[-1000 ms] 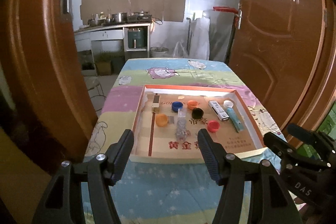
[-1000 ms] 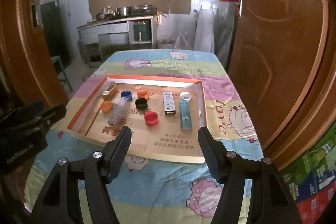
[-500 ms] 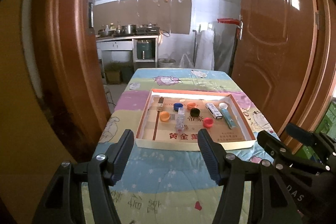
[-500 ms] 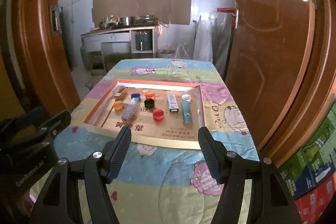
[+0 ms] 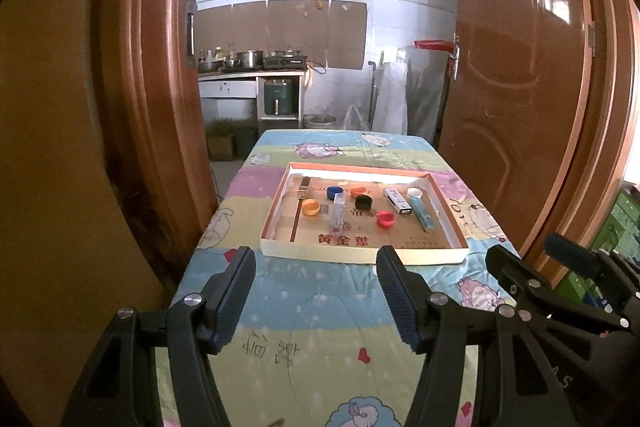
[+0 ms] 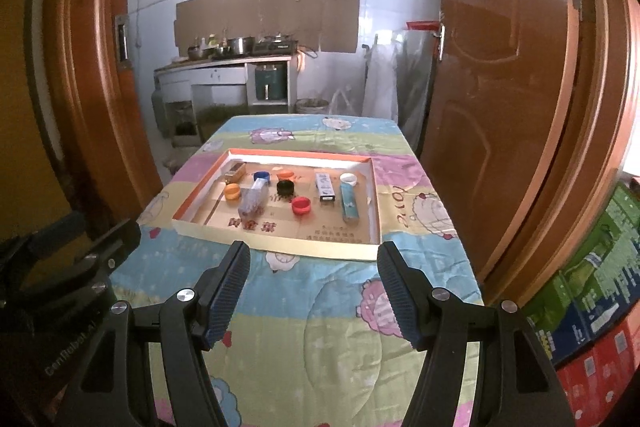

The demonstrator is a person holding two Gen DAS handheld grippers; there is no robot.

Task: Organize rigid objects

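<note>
A shallow cardboard tray (image 5: 362, 255) (image 6: 276, 241) with an orange rim lies on the quilt-covered table. Inside it lie several bottle caps, among them an orange cap (image 5: 311, 207), a black cap (image 5: 363, 202) (image 6: 285, 187) and a red cap (image 5: 385, 218) (image 6: 301, 205). A clear plastic piece (image 5: 337, 217) (image 6: 253, 200), a white stick (image 5: 397, 201) (image 6: 325, 185) and a teal box (image 5: 423, 217) (image 6: 349, 205) lie there too. My left gripper (image 5: 316, 293) and right gripper (image 6: 314, 287) both hang open and empty over the quilt, well short of the tray.
Brown wooden doors (image 5: 516, 87) flank the table on both sides. A kitchen counter (image 5: 248, 67) with pots stands at the back wall. Stacked cartons (image 6: 592, 291) sit on the floor at the right. The right gripper's body (image 5: 560, 291) shows at the lower right of the left wrist view.
Both grippers have drawn back from the tray and risen slightly, so the tray looks smaller and more quilt shows. The jaws have kept the same width.
</note>
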